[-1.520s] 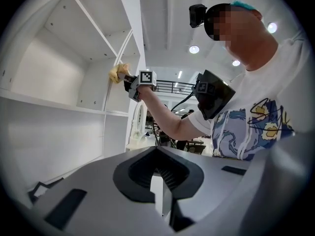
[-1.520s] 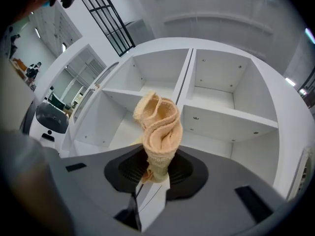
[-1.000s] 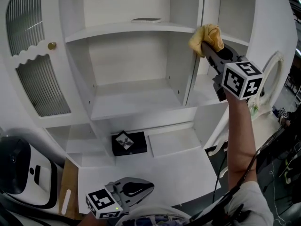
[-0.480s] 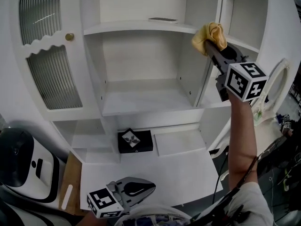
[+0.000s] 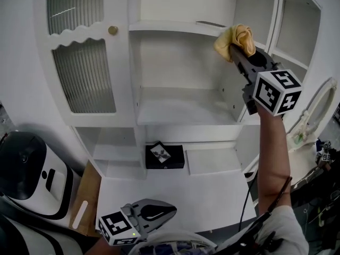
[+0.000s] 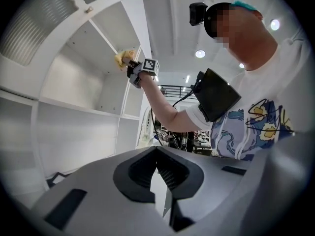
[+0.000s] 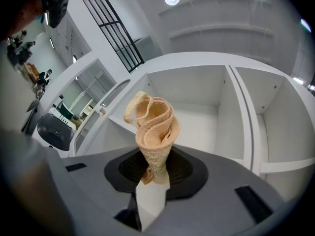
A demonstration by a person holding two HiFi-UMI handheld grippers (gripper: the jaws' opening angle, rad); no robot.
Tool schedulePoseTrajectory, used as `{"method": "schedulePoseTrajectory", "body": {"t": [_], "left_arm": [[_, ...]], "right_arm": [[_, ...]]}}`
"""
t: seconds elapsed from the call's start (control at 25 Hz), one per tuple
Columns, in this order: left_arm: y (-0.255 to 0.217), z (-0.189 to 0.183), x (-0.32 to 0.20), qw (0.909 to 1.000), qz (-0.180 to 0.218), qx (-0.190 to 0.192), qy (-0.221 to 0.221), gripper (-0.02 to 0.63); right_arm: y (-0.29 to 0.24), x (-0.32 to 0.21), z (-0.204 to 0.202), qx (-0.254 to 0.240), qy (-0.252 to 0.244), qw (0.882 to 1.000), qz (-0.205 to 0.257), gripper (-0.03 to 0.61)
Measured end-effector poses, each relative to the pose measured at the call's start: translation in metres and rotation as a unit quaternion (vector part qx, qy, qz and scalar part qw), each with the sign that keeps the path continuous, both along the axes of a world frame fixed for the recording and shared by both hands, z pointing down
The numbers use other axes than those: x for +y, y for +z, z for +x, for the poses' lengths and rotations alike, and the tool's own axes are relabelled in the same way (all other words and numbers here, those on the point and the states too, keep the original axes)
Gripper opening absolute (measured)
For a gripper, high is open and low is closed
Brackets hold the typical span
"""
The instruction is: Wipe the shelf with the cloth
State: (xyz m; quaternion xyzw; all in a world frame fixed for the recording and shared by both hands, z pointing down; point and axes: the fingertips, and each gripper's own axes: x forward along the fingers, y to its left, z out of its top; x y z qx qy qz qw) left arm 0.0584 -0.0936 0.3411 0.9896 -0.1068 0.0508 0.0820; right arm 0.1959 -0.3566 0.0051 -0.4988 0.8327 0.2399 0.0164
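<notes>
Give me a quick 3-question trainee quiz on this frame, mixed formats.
1. Multiple choice: what holds the yellow cloth?
A. the left gripper
B. the right gripper
C. nothing; it lies flat on a shelf

2. True or false: the black box sits on the upper shelf.

3. Fill in: the left gripper's jaws are ___, with nothing between them.

Key:
1. B. The cloth stands pinched between the right gripper's jaws, up by the upper shelf's right end.
2. False. The black box sits in a low compartment, well under that shelf.
3. together
</notes>
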Motion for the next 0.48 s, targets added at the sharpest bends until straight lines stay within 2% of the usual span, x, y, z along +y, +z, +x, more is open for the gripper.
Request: {"method": "schedulePoseTrajectory", "body": {"t": [0.48], "left_arm": [[-0.001,-0.054,0.003,0.9993,-0.001,0.009,-0.037,0.012]], "right_arm": [[-0.004,-0.002,-0.103,0.025,-0.049,0.998,0.005,0.110]]}}
